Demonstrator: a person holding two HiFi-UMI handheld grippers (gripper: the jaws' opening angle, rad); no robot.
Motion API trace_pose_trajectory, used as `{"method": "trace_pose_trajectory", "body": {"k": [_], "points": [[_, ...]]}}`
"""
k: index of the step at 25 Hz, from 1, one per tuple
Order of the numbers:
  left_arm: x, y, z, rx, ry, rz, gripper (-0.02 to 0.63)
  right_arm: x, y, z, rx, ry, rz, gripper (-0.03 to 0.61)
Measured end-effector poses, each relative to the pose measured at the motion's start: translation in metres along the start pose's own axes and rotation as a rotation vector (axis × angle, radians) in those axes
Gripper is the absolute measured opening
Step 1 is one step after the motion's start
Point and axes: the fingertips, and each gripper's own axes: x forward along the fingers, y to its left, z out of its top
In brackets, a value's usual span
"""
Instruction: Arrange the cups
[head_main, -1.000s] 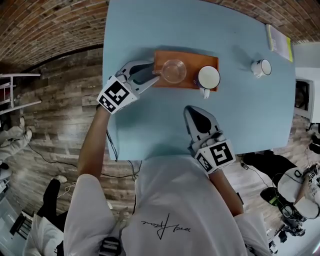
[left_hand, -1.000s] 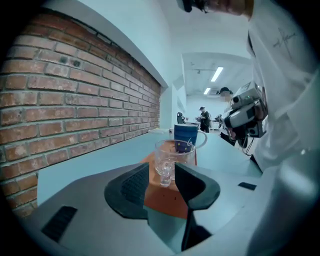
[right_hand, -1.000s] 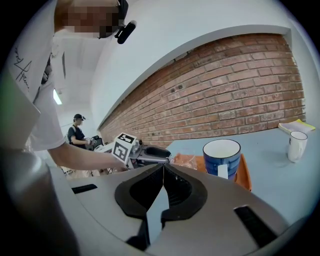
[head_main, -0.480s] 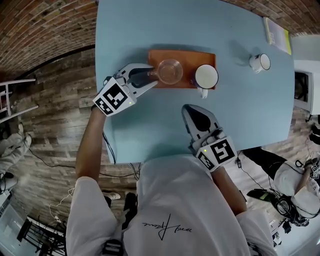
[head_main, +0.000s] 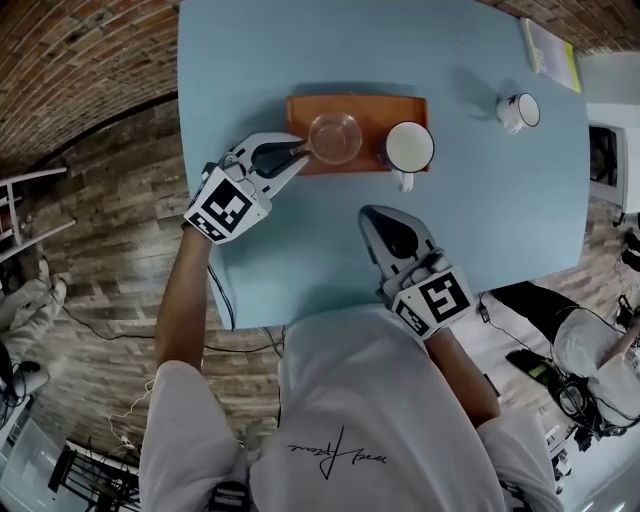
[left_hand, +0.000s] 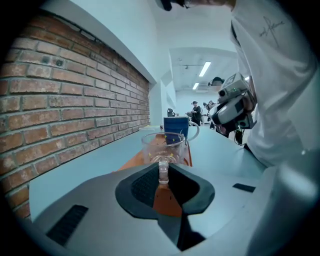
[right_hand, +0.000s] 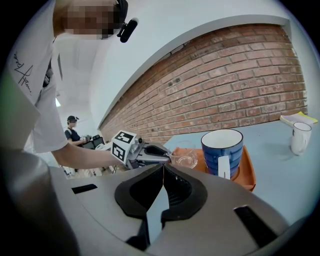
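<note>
Head view: by the table's (head_main: 300, 260) near edge the right gripper (head_main: 372, 215) rests empty, jaws together. Farther on, the left gripper's (head_main: 300, 155) jaws are closing on the handle of the glass (head_main: 334, 137) at the tray's (head_main: 300, 105) left end. This looks like the grasp step. Next it needs a firm pinch, then a lift clear of the mug (head_main: 410, 147).

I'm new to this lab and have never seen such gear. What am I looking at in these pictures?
A person holds a two-jaw gripper in each hand. One picture comes from a head camera looking down; the other two ride on the grippers. On the light blue table an orange tray carries a clear glass cup and a blue mug; a small white mug stands apart. The left gripper is closing its jaws on the cup's handle; the right gripper is shut and empty.
</note>
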Motion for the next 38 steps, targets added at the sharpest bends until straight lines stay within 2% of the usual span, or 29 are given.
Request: {"method": "trace_pose_trajectory", "body": {"k": [15, 27, 38], "points": [[-0.001, -0.006, 0.0, -0.065, -0.011, 0.131, 0.055, -0.005, 0.0, -0.001, -0.009, -0.008, -0.007, 0.023], [-0.006, -0.016, -0.001, -0.125, -0.001, 0.27, 0.054, -0.009, 0.004, 0.002, -0.011, -0.03, -0.005, 0.023], [-0.014, -0.021, 0.001, -0.183, -0.012, 0.353, 0.054, -0.011, 0.005, 0.004, -0.007, -0.051, -0.005, 0.022]]}}
